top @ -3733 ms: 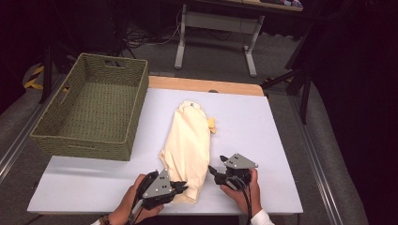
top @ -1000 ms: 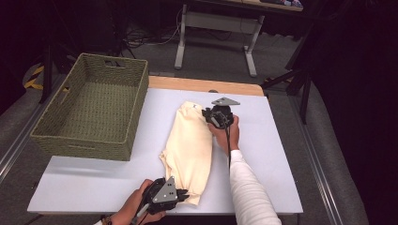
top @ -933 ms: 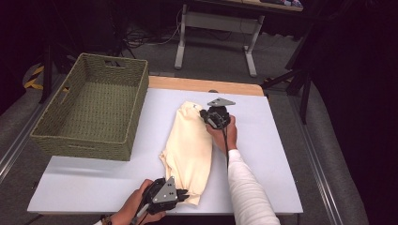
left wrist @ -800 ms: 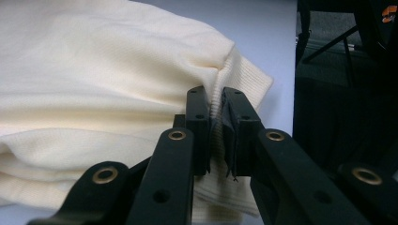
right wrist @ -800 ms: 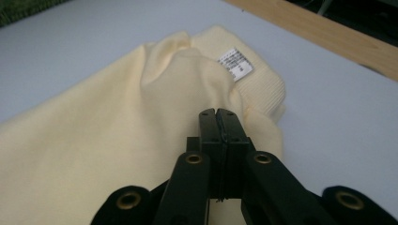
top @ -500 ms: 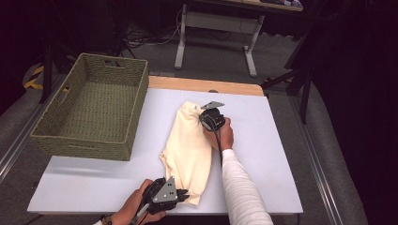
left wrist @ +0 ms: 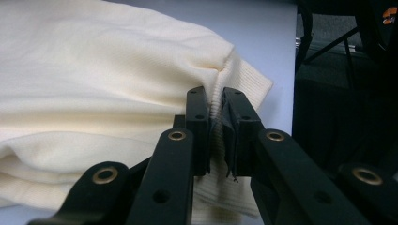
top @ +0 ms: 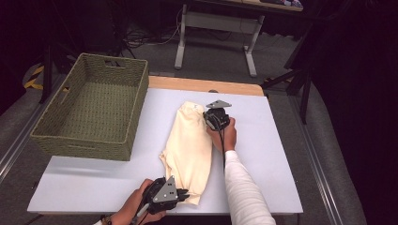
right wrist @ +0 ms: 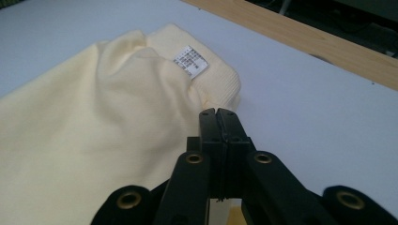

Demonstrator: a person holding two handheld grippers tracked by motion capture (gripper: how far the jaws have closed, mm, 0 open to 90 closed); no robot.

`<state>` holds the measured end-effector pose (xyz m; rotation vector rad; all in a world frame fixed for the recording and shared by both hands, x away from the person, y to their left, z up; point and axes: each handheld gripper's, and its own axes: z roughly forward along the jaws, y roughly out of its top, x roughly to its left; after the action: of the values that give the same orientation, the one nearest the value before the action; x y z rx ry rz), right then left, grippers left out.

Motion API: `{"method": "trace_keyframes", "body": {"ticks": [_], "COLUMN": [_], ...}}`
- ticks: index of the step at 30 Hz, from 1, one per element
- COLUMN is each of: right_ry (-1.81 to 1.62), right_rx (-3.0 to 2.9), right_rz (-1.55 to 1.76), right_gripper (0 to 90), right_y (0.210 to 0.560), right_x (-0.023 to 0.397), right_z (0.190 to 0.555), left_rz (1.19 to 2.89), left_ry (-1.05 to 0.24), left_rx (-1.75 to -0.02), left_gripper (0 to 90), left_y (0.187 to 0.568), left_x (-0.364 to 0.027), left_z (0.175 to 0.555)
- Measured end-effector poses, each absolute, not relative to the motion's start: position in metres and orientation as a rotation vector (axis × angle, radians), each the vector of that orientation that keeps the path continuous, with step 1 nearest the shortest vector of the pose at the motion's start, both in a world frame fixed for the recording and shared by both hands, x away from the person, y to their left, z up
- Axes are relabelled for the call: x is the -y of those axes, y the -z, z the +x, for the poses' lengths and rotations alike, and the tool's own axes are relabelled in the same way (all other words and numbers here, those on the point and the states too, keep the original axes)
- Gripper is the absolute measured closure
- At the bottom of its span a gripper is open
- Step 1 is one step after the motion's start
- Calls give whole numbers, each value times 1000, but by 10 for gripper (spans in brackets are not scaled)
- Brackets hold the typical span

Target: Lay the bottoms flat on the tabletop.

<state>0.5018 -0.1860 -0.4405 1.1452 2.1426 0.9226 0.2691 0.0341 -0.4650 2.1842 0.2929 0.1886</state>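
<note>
A folded cream sweater [top: 190,140] lies lengthwise on the white table [top: 267,150], collar at the far end. My left gripper [top: 184,196] is at the near edge, shut on the ribbed hem [left wrist: 244,84], which is pinched between its jaws [left wrist: 215,96]. My right gripper [top: 207,116] reaches over the far end, right of the collar. In the right gripper view its jaws [right wrist: 218,112] are pressed together at the sweater's [right wrist: 94,122] edge, just below the white label [right wrist: 190,62]. No fabric is visible between the pads.
A woven green basket [top: 80,140] stands at the table's left, its inside bare. A wooden strip [top: 202,85] borders the far edge. Bare white surface lies right of the sweater. Beyond the table are dark floor and a desk frame [top: 248,47].
The right gripper went from the near hem up to the collar end, then crept left onto the sweater's edge. The left gripper stayed at the hem.
</note>
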Motion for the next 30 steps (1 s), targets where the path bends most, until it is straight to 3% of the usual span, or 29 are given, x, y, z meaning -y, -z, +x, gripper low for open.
{"method": "trace_keyframes", "body": {"ticks": [17,30], "right_ry": [-1195,-1245], "right_rx": [-2112,-2135], "right_rz": [987,899], "right_gripper": [877,838], "right_y": [413,420], "right_x": [198,202], "right_z": [426,388], "left_rz": [2106,2045], "left_ry": [-269,-338], "left_rx": [-292,-355], "left_gripper": [724,637], "left_y": [439,426], "left_x": [-58,-84], "left_z": [264,276]}}
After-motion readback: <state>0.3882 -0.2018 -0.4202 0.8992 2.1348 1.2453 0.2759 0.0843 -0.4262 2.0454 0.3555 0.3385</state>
